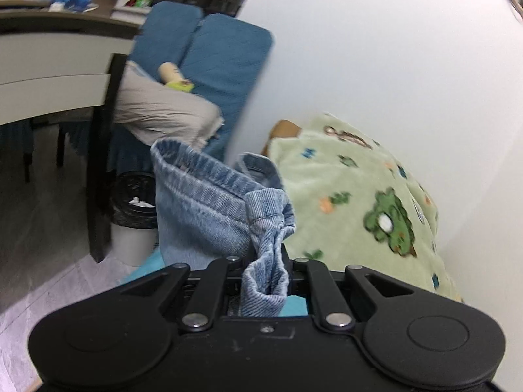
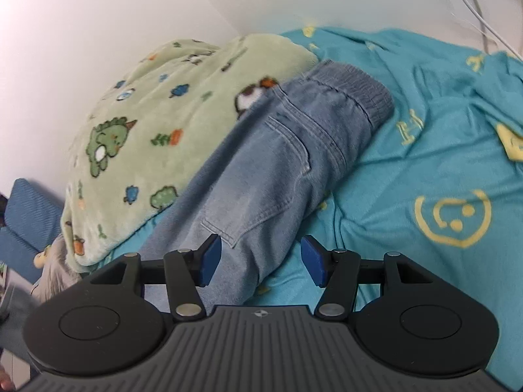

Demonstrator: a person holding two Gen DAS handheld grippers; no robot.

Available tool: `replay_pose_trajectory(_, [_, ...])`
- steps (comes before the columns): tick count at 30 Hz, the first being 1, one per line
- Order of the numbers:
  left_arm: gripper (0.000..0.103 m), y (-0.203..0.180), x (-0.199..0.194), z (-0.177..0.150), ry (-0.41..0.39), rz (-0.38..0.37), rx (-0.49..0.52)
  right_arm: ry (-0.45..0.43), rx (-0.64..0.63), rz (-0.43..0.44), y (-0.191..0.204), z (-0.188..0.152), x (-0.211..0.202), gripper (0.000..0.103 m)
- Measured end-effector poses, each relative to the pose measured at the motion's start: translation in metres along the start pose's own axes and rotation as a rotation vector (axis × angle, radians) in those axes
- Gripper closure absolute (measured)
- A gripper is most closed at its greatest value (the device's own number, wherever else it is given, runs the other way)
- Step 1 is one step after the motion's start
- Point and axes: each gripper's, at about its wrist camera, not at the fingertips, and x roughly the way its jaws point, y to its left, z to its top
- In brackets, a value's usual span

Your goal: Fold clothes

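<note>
A pair of light blue jeans [image 2: 271, 150] lies folded lengthwise on a teal bedsheet [image 2: 425, 170], elastic waistband at the far end. My right gripper [image 2: 261, 258] is open, its blue pads [image 2: 210, 261] on either side of the jeans near the back pocket, not closed on them. My left gripper [image 1: 266, 274] is shut on the hem end of the jeans [image 1: 209, 202] and holds the leg cuffs lifted above the bed edge.
A green dinosaur blanket [image 2: 157, 124] is bunched against the white wall, left of the jeans; it also shows in the left wrist view [image 1: 359, 196]. A blue chair [image 1: 212, 58], a desk [image 1: 49, 65] and a bin [image 1: 134, 209] stand beyond the bed.
</note>
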Motion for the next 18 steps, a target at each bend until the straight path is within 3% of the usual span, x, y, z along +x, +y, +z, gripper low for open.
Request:
replay_pose_trajectory(5, [0.095, -0.042, 0.002, -0.059, 0.037, -0.002, 0.058, 0.027, -0.030, 0.036, -0.003, 0.002, 0.004, 0.045])
replay_pose_trajectory(13, [0.094, -0.078, 0.020, -0.170, 0.160, -0.003, 0.313, 0.076, 0.004, 0.069, -0.013, 0.001, 0.015, 0.045])
replay_pose_trajectory(18, [0.091, -0.070, 0.024, -0.193, 0.219, -0.004, 0.373, 0.113, -0.025, 0.079, -0.009, -0.006, 0.023, 0.045])
